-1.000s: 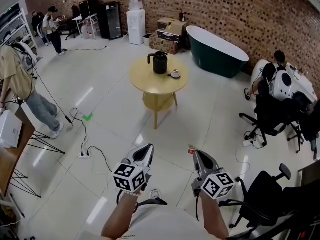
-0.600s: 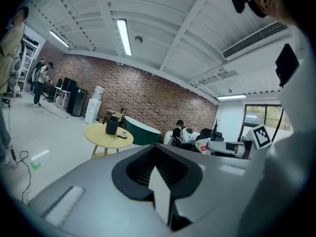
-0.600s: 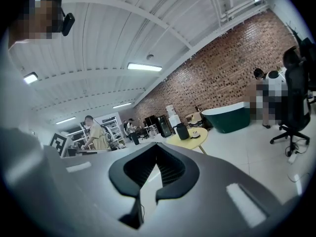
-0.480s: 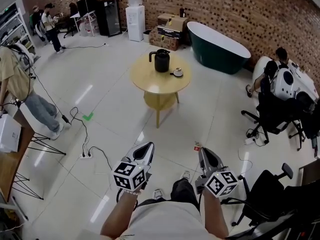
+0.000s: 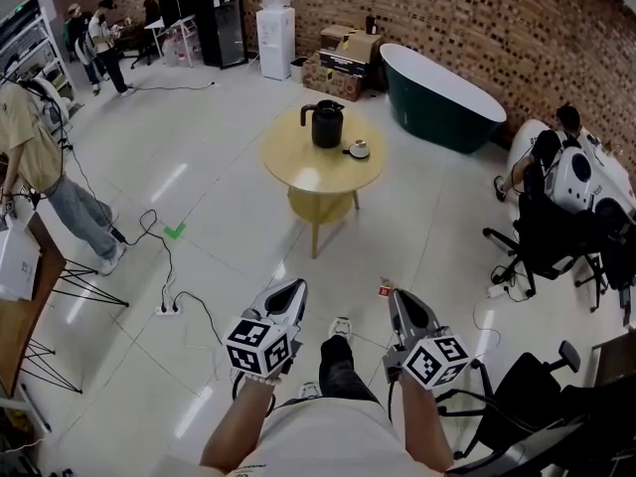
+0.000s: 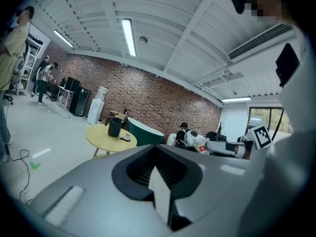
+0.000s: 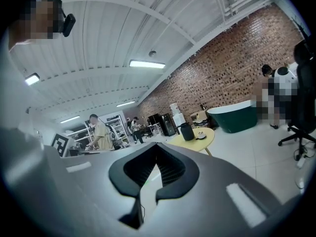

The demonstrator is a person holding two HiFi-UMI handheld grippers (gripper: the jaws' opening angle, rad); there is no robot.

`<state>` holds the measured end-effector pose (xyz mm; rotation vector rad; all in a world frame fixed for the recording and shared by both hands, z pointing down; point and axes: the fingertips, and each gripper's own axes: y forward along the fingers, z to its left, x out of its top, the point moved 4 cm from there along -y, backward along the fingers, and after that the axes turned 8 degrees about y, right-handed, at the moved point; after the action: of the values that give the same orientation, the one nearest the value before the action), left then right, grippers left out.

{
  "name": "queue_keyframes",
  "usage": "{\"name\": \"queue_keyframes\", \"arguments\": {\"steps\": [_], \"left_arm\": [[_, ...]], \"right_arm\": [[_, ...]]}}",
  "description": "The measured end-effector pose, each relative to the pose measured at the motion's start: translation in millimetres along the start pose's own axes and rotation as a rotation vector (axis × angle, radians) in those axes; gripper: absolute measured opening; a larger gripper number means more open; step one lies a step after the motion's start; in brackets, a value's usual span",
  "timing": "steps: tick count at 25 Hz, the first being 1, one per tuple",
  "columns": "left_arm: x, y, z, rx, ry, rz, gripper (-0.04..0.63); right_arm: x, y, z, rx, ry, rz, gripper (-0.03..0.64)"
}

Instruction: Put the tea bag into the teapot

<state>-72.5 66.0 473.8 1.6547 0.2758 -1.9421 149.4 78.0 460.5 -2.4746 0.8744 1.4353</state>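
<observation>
I have the right gripper's [image 5: 394,296] jaws clamped on the tea bag [image 5: 383,290], the left gripper's [image 5: 294,289] jaws together; teapot [image 5: 327,125] near the worktop's [image 5: 303,167] far edge.

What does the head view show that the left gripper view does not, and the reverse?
Only the head view: the wearer's shoe and a floor power strip. Only the left gripper view: ceiling lights and a window. Both: the yellow table, black teapot, green bathtub, and the right gripper shut on a red-tagged tea bag.
</observation>
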Motion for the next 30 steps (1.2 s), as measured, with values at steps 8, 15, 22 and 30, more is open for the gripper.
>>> {"name": "queue_keyframes", "arguments": {"steps": [8,15,22,30], "left_arm": [[12,42,26,0.036,0.006,0.007,0.011],[33,96,54,0.057,0.012,0.004,0.012],[56,147,83,0.085,0.023,-0.007,0.012],[85,209,113,0.122,0.017,-0.026,0.011]], "right_arm": [[14,54,-22,0.05,0.021,0.024,0.002],[46,109,-53,0.069,0.022,0.025,0.002],[76,166,-79,0.105,0.025,0.031,0.002],[116,229,-111,0.141,0.016,0.049,0.002]]}}
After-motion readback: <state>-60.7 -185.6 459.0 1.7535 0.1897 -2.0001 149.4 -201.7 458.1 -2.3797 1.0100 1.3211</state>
